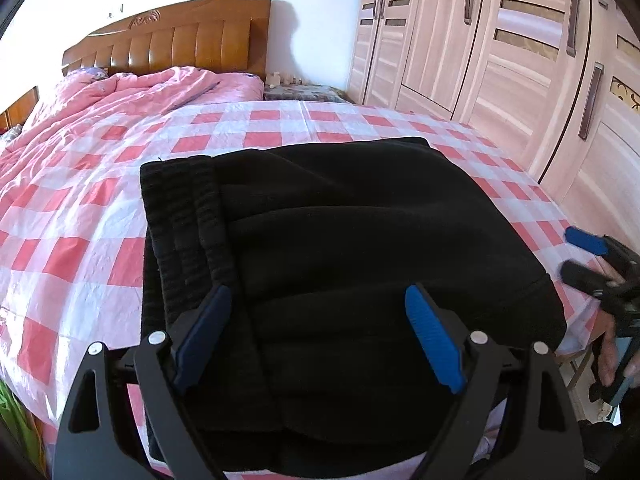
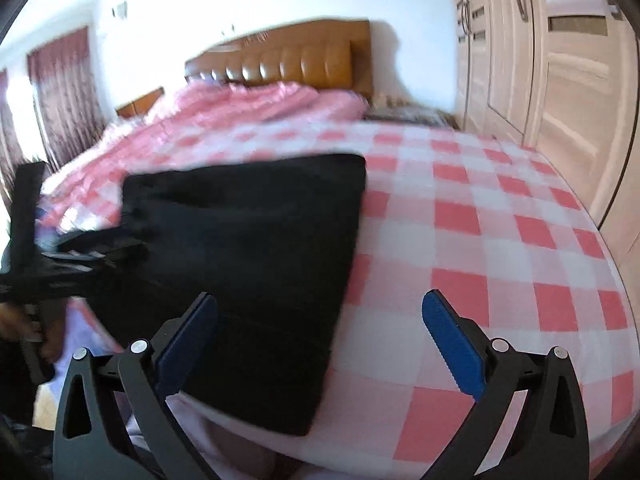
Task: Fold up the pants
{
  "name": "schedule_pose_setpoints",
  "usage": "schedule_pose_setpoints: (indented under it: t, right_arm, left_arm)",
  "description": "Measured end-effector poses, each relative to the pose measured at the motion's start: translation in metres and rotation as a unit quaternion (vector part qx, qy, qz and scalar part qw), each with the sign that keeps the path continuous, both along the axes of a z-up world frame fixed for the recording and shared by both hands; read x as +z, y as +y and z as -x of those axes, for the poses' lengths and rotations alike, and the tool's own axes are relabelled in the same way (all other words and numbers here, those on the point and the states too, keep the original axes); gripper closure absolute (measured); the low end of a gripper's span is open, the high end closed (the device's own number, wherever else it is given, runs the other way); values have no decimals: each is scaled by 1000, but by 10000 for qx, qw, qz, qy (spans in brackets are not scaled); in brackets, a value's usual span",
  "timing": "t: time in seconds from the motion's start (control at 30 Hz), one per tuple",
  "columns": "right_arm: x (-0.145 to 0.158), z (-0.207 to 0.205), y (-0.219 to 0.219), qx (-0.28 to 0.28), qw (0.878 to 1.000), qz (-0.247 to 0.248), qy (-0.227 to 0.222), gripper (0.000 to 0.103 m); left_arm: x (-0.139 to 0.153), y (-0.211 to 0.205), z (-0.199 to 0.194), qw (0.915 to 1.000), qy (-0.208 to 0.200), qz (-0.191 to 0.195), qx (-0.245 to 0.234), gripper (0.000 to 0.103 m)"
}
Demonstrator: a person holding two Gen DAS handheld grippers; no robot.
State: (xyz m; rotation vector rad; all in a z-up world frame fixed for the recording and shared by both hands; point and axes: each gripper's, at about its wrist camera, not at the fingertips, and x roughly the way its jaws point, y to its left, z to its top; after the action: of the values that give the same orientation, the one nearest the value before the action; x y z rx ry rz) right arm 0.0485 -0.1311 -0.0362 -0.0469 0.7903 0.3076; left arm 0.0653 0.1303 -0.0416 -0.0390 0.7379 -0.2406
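My left tool (image 1: 318,300) stands wide open over the folded black fleece pants (image 1: 340,248), gripping nothing. My right tool (image 2: 320,312) is spread wide too and empty, straddling the bundle's right edge. The pants lie at the near edge of the pink-and-white checked bed (image 2: 500,240).

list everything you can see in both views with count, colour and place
pants: one, black, folded, near edge of bed
checked sheet: one, pink and white, covering bed
quilt: one, pink, bunched near headboard
headboard: one, brown wood, against wall
wardrobe: one, pale wood, several doors, beside bed
curtains: dark red, far wall, blurred
left gripper: one, black with blue pads, open over pants
right gripper: one, black with blue pads, open at pants' right edge
hand: one, on right gripper's handle
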Motion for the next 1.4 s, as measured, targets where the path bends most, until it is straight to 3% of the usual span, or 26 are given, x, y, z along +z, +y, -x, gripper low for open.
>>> schedule_pose_setpoints:
  t: [0.17, 0.67, 0.93, 1.07, 1.17, 1.2, 1.27, 1.4]
  right_arm:
    - [-18, 1, -11, -48, 9989, -425, 186, 5]
    - [-20, 9, -6, -88, 9998, -149, 63, 5]
    - [-13, 2, -10, 101, 9992, -96, 362, 5]
    - [15, -15, -21, 206, 9995, -166, 167, 4]
    - [38, -49, -20, 36, 9998, -182, -82, 4]
    - [45, -69, -12, 75, 9998, -131, -145, 4]
    - [46, -94, 2, 156, 9999, 21, -62, 4]
    - [39, -143, 44, 602, 9976, 213, 252, 4]
  left_arm:
    - [0, 1, 2, 10000, -43, -4, -43, 15]
    - [-3, -1, 7, 9997, -207, -64, -61, 15]
    - [-7, 8, 34, 9971, -704, -94, -255, 10]
    - [17, 24, 35, 9981, -440, -3, -439, 10]
    - [54, 37, 24, 9955, -703, 469, -436, 6]
    - [67, 38, 10, 9949, -679, 657, -365, 5]
    - [75, 32, -21, 9969, -362, 643, -288, 4]
    - [56, 16, -85, 9985, 443, 274, -155, 5]
